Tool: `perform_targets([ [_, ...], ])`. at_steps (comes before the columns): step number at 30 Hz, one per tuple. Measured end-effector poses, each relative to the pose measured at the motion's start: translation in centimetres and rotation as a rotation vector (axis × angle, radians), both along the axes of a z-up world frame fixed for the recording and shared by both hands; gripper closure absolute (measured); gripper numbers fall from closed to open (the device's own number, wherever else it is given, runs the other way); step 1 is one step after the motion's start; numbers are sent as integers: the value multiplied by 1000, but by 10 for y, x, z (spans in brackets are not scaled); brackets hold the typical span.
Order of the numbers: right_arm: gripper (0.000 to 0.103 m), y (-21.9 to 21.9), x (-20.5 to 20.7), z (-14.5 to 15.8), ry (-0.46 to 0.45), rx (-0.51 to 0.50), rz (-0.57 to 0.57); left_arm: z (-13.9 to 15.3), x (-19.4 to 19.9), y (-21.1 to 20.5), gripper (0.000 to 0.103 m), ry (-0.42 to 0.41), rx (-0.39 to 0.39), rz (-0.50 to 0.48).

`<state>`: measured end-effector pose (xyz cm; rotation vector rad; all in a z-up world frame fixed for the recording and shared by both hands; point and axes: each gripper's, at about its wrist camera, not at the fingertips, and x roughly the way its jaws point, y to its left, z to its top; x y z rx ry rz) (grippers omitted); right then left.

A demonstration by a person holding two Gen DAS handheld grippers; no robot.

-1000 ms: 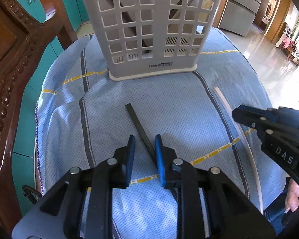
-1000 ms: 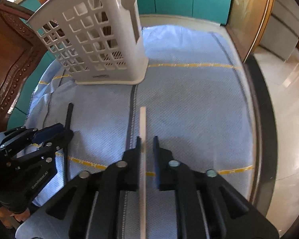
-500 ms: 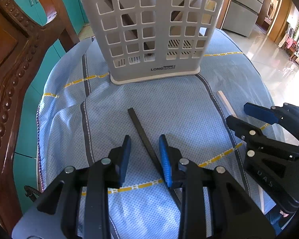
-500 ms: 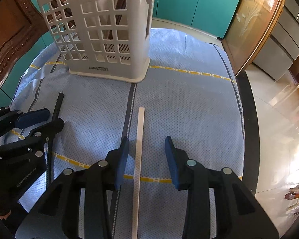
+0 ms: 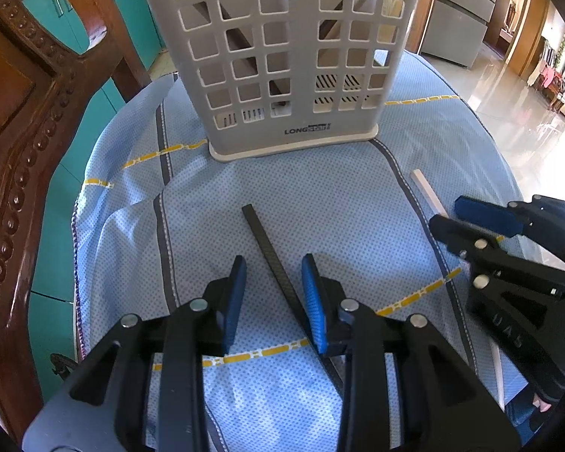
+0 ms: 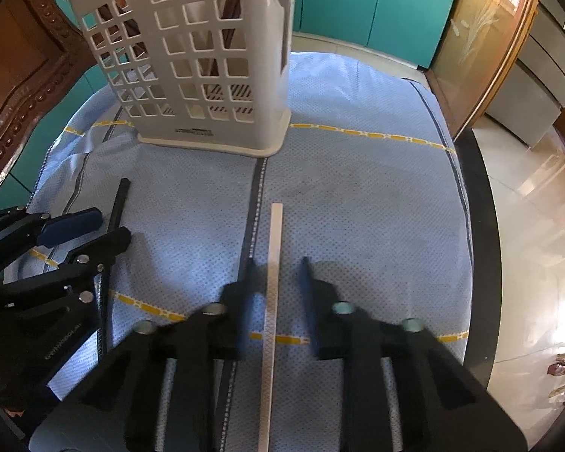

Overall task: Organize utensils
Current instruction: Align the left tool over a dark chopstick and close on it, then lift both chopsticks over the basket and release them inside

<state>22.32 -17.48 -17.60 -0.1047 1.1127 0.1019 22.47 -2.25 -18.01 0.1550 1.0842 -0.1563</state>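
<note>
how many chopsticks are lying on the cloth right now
2: a black chopstick lies between the left gripper's jaws, a white chopstick between the right gripper's closing jaws. The basket may hide others.

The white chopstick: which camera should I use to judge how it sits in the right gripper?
The right wrist view: the white chopstick runs lengthwise between the closing right gripper. The left wrist view shows only its far tip and a sliver near the edge; the gripper hides the middle.

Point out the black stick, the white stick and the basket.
black stick (image 5: 261, 239), left wrist view, upper shaft
white stick (image 6: 275, 248), right wrist view, upper shaft
basket (image 5: 293, 135), left wrist view, base below the lettering
</note>
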Motion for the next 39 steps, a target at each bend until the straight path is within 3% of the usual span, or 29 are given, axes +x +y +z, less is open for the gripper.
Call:
perform_targets([
  [2, 96, 0, 1, 0, 6, 22, -2, 0, -1, -2, 72, -2, 7, -5],
  [6, 97, -3, 4, 3, 9, 58, -18, 1, -2, -5, 89, 4, -22, -23],
  [7, 97, -4, 5, 5, 2, 62, -23, 1, -2, -6, 89, 0, -18, -23],
  [13, 97, -15, -3, 40, -129, 103, -30, 17, -8, -4, 96, -52, -40, 7],
  [27, 96, -58, -67, 171, -454, 333, 29, 174, -86, 25, 96, -410, -255, -36],
  [32, 96, -56, -47, 226, -548, 402, 8, 239, -83, 26, 96, -553, -239, -51],
  [36, 96, -59, -23, 259, -616, 482, -12, 293, -66, 38, 96, -655, -309, -22],
  [39, 96, -63, -8, 272, -667, 534, -44, 311, -57, 49, 96, -723, -343, 19],
])
